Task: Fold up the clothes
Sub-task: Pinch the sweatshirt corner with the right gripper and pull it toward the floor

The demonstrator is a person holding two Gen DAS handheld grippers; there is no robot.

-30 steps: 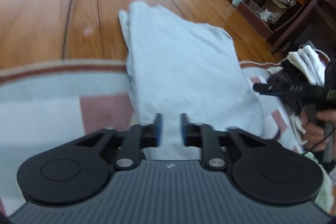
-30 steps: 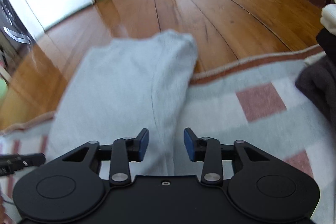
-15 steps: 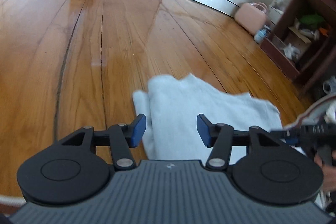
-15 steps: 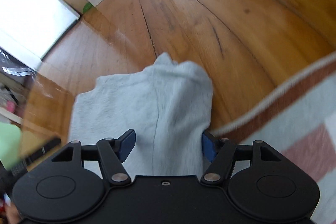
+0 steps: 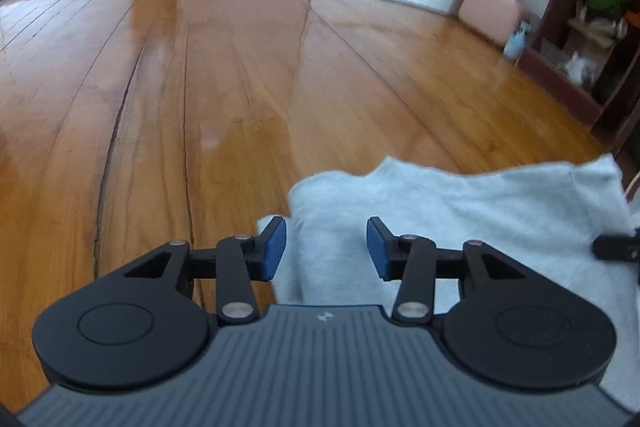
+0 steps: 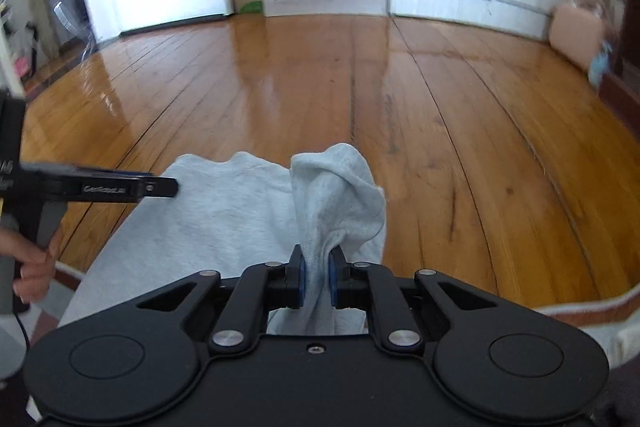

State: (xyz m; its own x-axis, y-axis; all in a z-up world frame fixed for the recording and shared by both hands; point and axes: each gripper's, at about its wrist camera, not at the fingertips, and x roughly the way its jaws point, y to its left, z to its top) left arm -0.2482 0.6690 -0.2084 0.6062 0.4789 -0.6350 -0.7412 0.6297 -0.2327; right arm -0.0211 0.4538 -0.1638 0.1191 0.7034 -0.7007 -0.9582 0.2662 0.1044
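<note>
A light grey-blue garment (image 5: 460, 211) lies folded lengthwise, its far end over the wooden floor. My left gripper (image 5: 326, 249) is open, its blue pads either side of the garment's left far corner without pinching it. My right gripper (image 6: 316, 279) is shut on the garment's right far corner (image 6: 340, 195), which bunches up between the pads. The left gripper (image 6: 132, 187) shows from the side in the right wrist view, over the garment's left edge. The right gripper's tip (image 5: 616, 247) shows at the right edge of the left wrist view.
Wooden floor (image 5: 240, 87) stretches ahead. A striped rug's edge (image 6: 580, 307) lies under the garment's near part. A dark shelf unit (image 5: 592, 27) and a pink case (image 5: 492, 11) stand at the far right. White cabinets line the back wall.
Both grippers moved forward along the garment to its far end. The left gripper opened from nearly shut. The right gripper opened wide, then shut on the right far corner.
</note>
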